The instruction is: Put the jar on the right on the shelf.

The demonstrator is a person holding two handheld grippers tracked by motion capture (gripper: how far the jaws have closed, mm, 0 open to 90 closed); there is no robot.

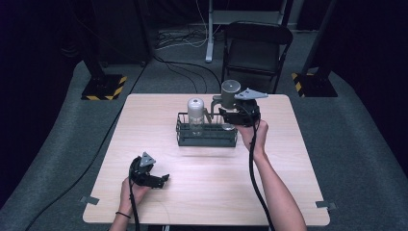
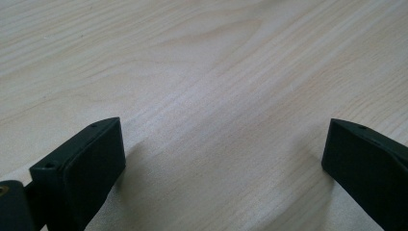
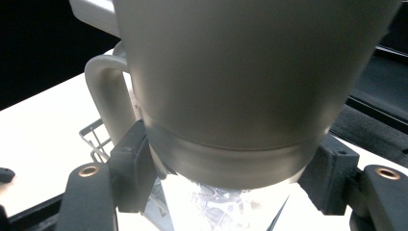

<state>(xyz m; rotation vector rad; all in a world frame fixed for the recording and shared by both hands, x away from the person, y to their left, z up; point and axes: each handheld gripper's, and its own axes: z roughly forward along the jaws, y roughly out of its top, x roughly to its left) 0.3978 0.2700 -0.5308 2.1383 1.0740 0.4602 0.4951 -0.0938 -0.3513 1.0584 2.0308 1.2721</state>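
Observation:
A grey tumbler (image 1: pixel 230 92) with a side handle (image 3: pixel 108 96) hangs bottom-up over the right end of a dark wire rack (image 1: pixel 207 140). My right gripper (image 1: pixel 230 115) is shut on the tumbler's narrower band near its clear lid (image 3: pixel 216 202), one pad on each side. A clear bottle (image 1: pixel 195 114) with a pale cap stands upright in the rack's left half. Near the table's front left, my left gripper (image 1: pixel 161 179) rests low over the bare wood. In the left gripper view the left gripper (image 2: pixel 223 159) is open with nothing between its jaws.
The light wooden table (image 1: pixel 288 192) has free room in front of and beside the rack. Behind the table's far edge stand a dark folding chair (image 1: pixel 255 48) and two posts on yellow-and-black striped bases (image 1: pixel 103 86). Cables lie on the grey floor (image 1: pixel 178 67).

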